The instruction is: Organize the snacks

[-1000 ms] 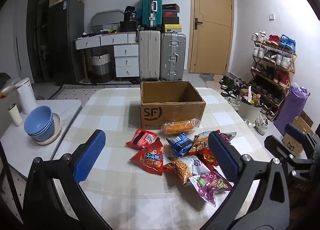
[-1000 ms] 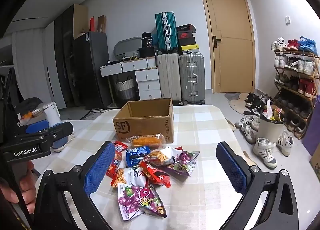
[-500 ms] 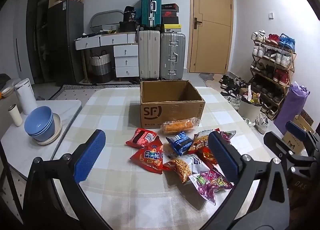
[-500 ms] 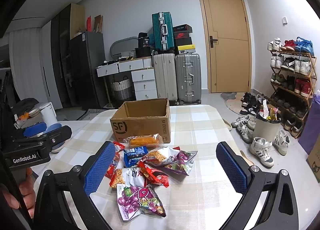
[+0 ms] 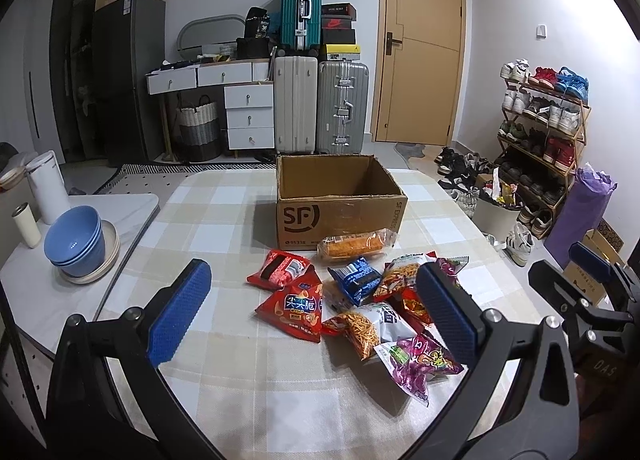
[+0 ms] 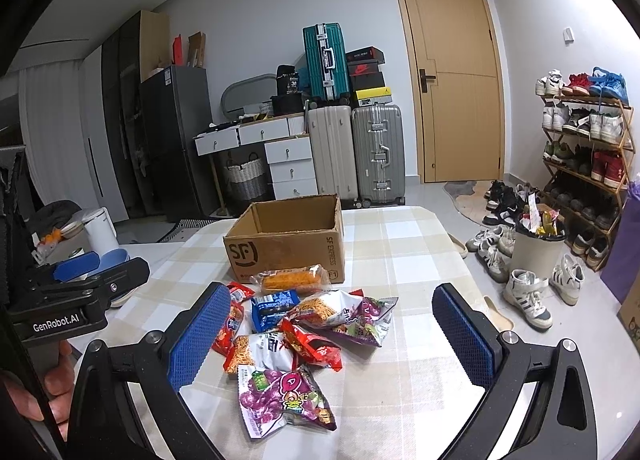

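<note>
An open, empty cardboard box [image 5: 340, 211] [image 6: 286, 250] marked SF stands mid-table on the checked cloth. In front of it lies a pile of snack bags: an orange pack [image 5: 354, 246] against the box, a red bag [image 5: 298, 306], a blue pack [image 5: 354, 284] and a purple bag [image 5: 416, 360] [image 6: 280, 400] nearest me. My left gripper [image 5: 316, 314] hovers open above the pile's near side, holding nothing. My right gripper [image 6: 330, 334] is also open and empty over the pile, with the purple bag below it. Each gripper shows at the edge of the other's view.
A side counter at the left holds stacked blue bowls [image 5: 76, 240], a white jug [image 5: 48, 187] and a small bottle. Behind the table are suitcases [image 5: 320, 111], drawers and a door. A shoe rack [image 5: 548, 127], a bin and loose shoes fill the floor to the right.
Both grippers have drifted slightly; the right view has shifted a little so the box and snacks sit further left. Nothing was picked up and both stay open.
</note>
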Available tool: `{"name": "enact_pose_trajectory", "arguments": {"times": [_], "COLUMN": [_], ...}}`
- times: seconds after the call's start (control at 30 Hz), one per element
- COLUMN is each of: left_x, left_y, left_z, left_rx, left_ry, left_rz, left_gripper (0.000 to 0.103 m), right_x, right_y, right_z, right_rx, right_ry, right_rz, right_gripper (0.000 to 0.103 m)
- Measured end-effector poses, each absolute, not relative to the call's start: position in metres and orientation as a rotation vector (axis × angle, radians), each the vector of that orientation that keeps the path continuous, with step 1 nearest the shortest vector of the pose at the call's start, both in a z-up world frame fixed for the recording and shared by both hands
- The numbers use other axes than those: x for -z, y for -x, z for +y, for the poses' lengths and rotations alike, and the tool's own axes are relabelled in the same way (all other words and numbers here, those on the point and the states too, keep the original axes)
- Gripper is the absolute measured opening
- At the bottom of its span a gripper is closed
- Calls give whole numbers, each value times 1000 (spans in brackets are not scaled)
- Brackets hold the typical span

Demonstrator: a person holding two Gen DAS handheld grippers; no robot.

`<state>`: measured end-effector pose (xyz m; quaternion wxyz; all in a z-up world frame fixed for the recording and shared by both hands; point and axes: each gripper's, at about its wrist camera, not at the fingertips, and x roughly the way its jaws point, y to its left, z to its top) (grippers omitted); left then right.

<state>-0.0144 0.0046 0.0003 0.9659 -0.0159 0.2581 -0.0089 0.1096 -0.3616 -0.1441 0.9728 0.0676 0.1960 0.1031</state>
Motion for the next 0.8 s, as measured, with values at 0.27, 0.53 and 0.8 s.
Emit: {"name": "enact_pose_trajectory", "arguments": {"times": [0.27, 0.53, 0.8], "left_x": [-1, 0, 0], "left_y": [12, 10, 11], "left_z": [5, 6, 7], "left_rx": [31, 28, 27], "left_ry": [42, 40, 38], "left_rz": [528, 526, 524], "left_gripper": [102, 102, 102], "right_x": [146, 144, 146], "right_y": [-108, -105, -107], "right_z": [-358, -357, -356], "right_rx": [-226, -228, -231], "right_ry": [-133, -132, -134], "right_rz": [399, 393, 406], "right_gripper": [103, 103, 103]}}
